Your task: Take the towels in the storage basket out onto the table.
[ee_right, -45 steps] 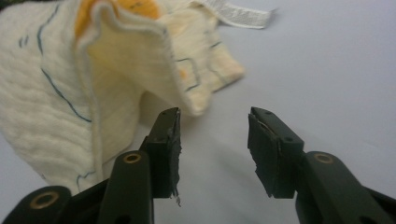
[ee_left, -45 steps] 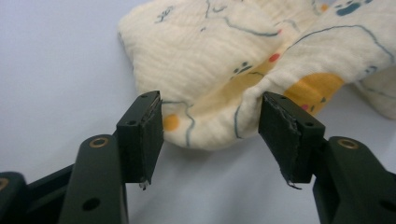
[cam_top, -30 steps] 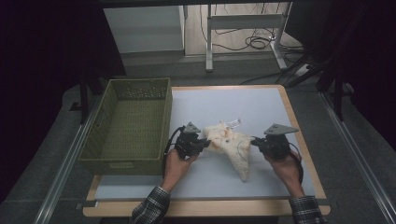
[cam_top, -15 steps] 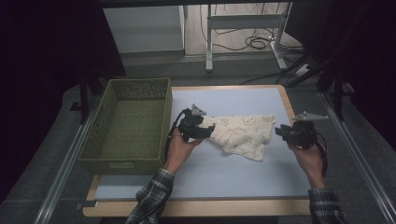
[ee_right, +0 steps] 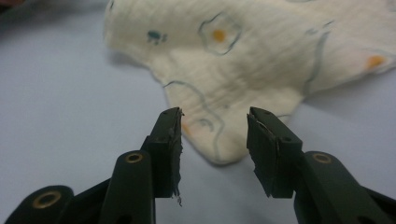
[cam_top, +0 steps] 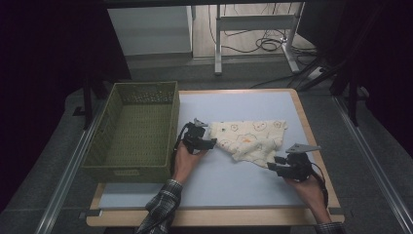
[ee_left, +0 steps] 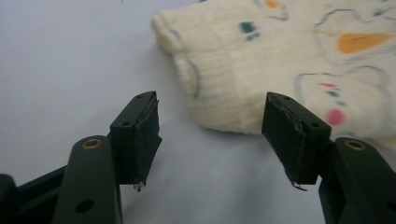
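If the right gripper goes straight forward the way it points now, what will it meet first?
Most likely the cloth: its lower corner lies on the table just ahead of the right gripper, whose jaws stand open, apparently not yet touching it.

cloth point(cam_top: 253, 140): on the table point(cam_top: 243, 185), between both grippers
left gripper point(cam_top: 210, 143): just beside the cloth's left edge
right gripper point(cam_top: 272, 163): near the cloth's near right corner
basket point(cam_top: 131, 134): left of the left gripper
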Demonstrator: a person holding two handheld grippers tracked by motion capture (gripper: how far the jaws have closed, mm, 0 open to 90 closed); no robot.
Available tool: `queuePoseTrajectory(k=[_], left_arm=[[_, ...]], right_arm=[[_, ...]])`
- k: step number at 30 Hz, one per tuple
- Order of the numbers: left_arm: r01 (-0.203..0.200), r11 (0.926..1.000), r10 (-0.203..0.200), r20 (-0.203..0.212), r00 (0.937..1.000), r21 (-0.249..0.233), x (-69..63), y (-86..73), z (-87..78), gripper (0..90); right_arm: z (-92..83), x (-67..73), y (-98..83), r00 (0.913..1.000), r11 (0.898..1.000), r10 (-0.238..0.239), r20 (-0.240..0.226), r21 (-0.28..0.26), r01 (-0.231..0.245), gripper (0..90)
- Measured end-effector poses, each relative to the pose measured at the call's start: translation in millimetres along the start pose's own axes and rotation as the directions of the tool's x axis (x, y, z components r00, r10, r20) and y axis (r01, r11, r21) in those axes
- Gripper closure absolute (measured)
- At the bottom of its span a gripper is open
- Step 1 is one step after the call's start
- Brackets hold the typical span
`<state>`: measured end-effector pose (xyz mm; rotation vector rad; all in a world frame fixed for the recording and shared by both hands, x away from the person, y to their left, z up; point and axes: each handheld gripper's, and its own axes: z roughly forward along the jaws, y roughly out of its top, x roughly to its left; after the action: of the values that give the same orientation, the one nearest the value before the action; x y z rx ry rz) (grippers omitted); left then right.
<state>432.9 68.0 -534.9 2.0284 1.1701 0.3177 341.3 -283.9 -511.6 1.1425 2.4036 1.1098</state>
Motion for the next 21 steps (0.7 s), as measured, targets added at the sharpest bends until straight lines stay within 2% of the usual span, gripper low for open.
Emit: queuePoseTrajectory(k=[1,2,3,4,7,9,10,11,12,13,14,15,16,17,18,19,20,21], left_arm=[[0.007,1.0,-0.007,0.028,0.9996,0.002,1.4,0.6,3.2,41.8],[0.007,1.0,-0.007,0.028,0.9996,0.002,1.4,0.6,3.2,43.6],[0.026,0.9996,-0.025,0.063,0.9977,-0.011,2.5,2.1,5.2,50.4],[0.031,0.9995,-0.03,0.084,0.996,-0.002,2.6,3.3,5.6,59.9],[0.0,1.0,0.001,0.093,0.9957,-0.003,-3.3,5.5,1.9,83.4],[-0.005,0.9996,0.008,0.1,0.9949,-0.028,-8.6,8.4,-7.3,86.6],[-0.009,0.999,0.013,0.099,0.995,-0.043,-11.3,10.8,-13.9,86.7],[-0.009,0.999,0.013,0.099,0.995,-0.043,-11.3,10.8,-13.9,86.7],[-0.024,0.9971,0.03,0.086,0.9958,-0.072,-17.6,17.8,-31.5,86.7],[-0.033,0.9956,0.04,0.079,0.9961,-0.087,-21.1,22.4,-41.9,86.7],[-0.033,0.9956,0.04,0.079,0.9961,-0.087,-21.1,22.4,-41.9,86.6],[-0.054,0.9921,0.063,0.08,0.9948,-0.113,-27.3,33.6,-64.7,86.4],[-0.061,0.9917,0.071,0.089,0.9935,-0.114,-30.2,40.3,-74.2,85.6],[-0.071,0.9906,0.081,0.088,0.9928,-0.117,-32.5,46.7,-81.7,82.8],[-0.077,0.9876,0.087,0.067,0.994,-0.137,-33.9,52.2,-85.8,78.3],[-0.077,0.9876,0.087,0.067,0.994,-0.137,-33.9,52.2,-85.8,71.1],[-0.101,0.991,0.102,0.009,0.9948,-0.088,-33.4,62.0,-74.9,60.0],[-0.101,0.991,0.102,0.009,0.9948,-0.088,-33.4,62.0,-74.9,54.9]], right_arm=[[9.6,5.4,-2.6,0.9992,0.999,-0.038,0.01,0.035,0.038,61.3],[9.6,5.4,-2.6,0.9992,0.999,-0.038,0.01,0.035,0.038,61.3],[11.7,10.0,-3.6,0.992,0.995,-0.1,0.076,0.038,0.097,75.7],[10.9,10.7,-3.1,0.9882,0.992,-0.118,0.097,0.049,0.114,82.0],[7.6,8.7,-1.9,0.9914,0.993,-0.107,0.076,0.059,0.103,86.9],[1.7,8.9,-1.8,0.9901,0.993,-0.115,0.081,0.049,0.111,87.3],[-3.4,8.8,-1.2,0.9909,0.994,-0.109,0.079,0.031,0.106,87.3],[-3.4,8.8,-1.2,0.9909,0.994,-0.109,0.079,0.031,0.106,87.3],[-17.1,8.3,1.4,0.9915,0.995,-0.101,0.082,-0.005,0.101,87.3],[-25.8,8.5,3.2,0.9909,0.995,-0.1,0.09,-0.022,0.102,87.3],[-25.8,8.5,3.2,0.9909,0.995,-0.1,0.09,-0.022,0.102,87.3],[-46.1,8.1,7.4,0.9889,0.992,-0.104,0.107,-0.056,0.11,87.3],[-56.8,7.2,9.7,0.9879,0.991,-0.1,0.119,-0.072,0.109,87.3],[-66.5,4.7,11.9,0.9872,0.991,-0.093,0.13,-0.089,0.105,87.2],[-74.0,0.9,13.9,0.9867,0.99,-0.082,0.14,-0.099,0.097,87.0],[-74.0,0.9,13.9,0.9867,0.99,-0.082,0.14,-0.099,0.097,87.0],[-79.0,-9.2,15.9,0.9842,0.993,-0.049,0.17,-0.097,0.066,86.5],[-76.1,-15.2,15.2,0.9843,0.995,-0.03,0.174,-0.087,0.046,86.4]])
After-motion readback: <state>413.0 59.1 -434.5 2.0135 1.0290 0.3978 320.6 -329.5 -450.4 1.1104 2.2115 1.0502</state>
